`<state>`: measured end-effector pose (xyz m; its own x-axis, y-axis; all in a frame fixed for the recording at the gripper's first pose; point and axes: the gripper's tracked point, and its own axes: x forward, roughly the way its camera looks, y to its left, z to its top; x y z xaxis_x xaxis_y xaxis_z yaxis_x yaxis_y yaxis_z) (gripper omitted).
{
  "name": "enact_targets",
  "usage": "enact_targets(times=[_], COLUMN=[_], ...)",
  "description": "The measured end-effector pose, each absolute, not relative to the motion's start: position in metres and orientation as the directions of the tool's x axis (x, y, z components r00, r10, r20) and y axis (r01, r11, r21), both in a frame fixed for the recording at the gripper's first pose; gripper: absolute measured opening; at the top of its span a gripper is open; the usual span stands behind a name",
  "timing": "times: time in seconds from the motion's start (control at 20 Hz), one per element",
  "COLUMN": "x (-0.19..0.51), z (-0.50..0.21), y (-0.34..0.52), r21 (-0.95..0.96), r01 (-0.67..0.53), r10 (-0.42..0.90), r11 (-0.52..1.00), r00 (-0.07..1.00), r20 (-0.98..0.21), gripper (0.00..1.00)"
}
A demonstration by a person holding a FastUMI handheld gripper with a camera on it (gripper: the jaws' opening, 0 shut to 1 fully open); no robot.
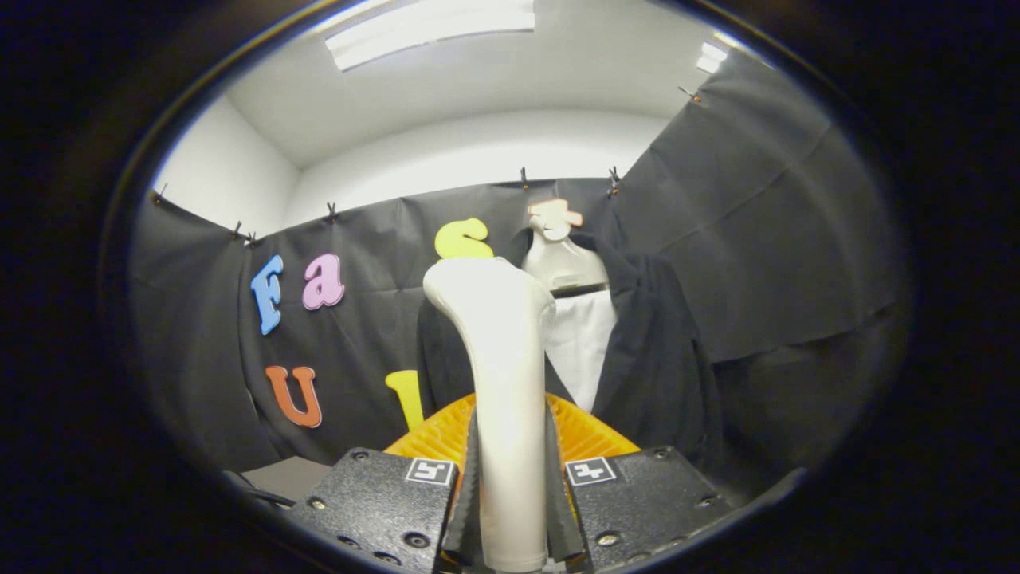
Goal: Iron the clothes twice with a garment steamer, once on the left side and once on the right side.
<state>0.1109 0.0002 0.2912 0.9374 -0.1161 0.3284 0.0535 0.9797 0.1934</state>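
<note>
A white garment steamer (502, 375) stands upright between my fingers, its head rising above them. My gripper (508, 478) is shut on the steamer's handle, with both ribbed pads (472, 486) pressing its sides. Beyond the steamer hangs a black jacket (649, 351) over a white shirt (582, 343) on a pale mannequin bust (560, 263), against the black cloth wall. The steamer's head covers the jacket's left part.
An orange ribbed basket (586, 434) sits just ahead of my fingers, below the jacket. A grey table surface (287, 477) lies low to the left. Black cloth walls (765, 239) close in on the left, back and right.
</note>
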Motion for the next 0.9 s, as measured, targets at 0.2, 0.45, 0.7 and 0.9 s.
enact_targets(times=[0.2, 0.45, 0.7, 0.9], x=[0.131, 0.140, 0.155, 0.155], z=[0.315, 0.339, 0.308, 0.289], y=[-0.007, -0.002, 0.008, 0.002], r21=[0.175, 0.109, 0.083, 0.093], r01=[0.071, 0.109, 0.104, 0.117], r10=[-0.132, -0.146, -0.128, -0.142], r11=[0.982, 0.988, 0.991, 0.989], r00=[0.923, 0.894, 0.921, 0.931], r20=[0.362, 0.424, 0.368, 0.336], gripper=[0.38, 0.38, 0.38, 0.38])
